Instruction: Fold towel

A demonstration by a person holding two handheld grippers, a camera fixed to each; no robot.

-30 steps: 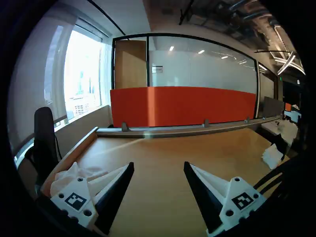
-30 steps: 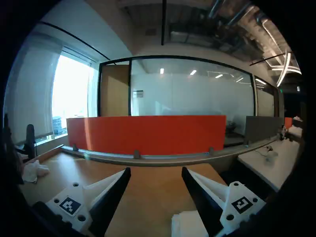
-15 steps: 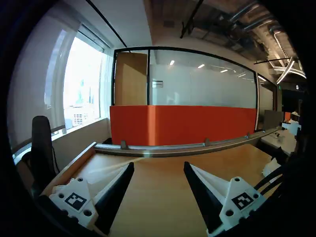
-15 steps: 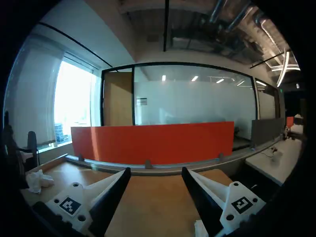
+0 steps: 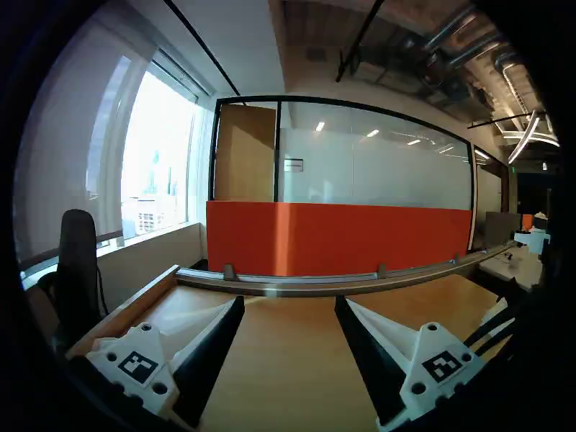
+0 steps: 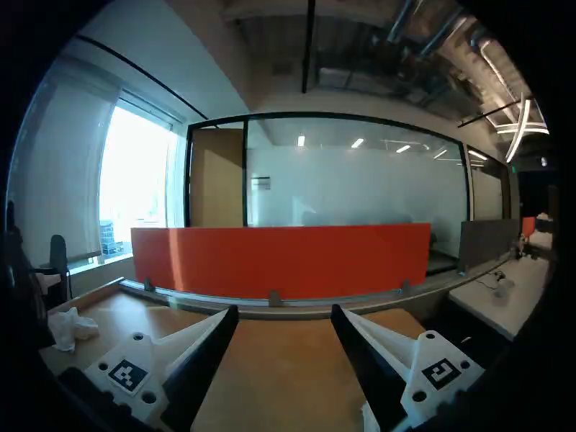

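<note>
Here's the left gripper [image 5: 288,301], held up and pointing straight ahead, its two fingers [image 5: 209,345] spread wide with open space between the tips. Each finger is white on the outside and black on the inner face, tapering to a sharp point. Each base carries a square black-and-white marker [image 5: 137,366]. Over to the right gripper [image 6: 283,311], and it's the same picture: jaws apart, fingers [image 6: 374,360] splayed to the left and right, tips level with one another, empty. Its markers [image 6: 127,375] sit near, low at the two sides. Both grippers sit level, with no roll to either side.
</note>
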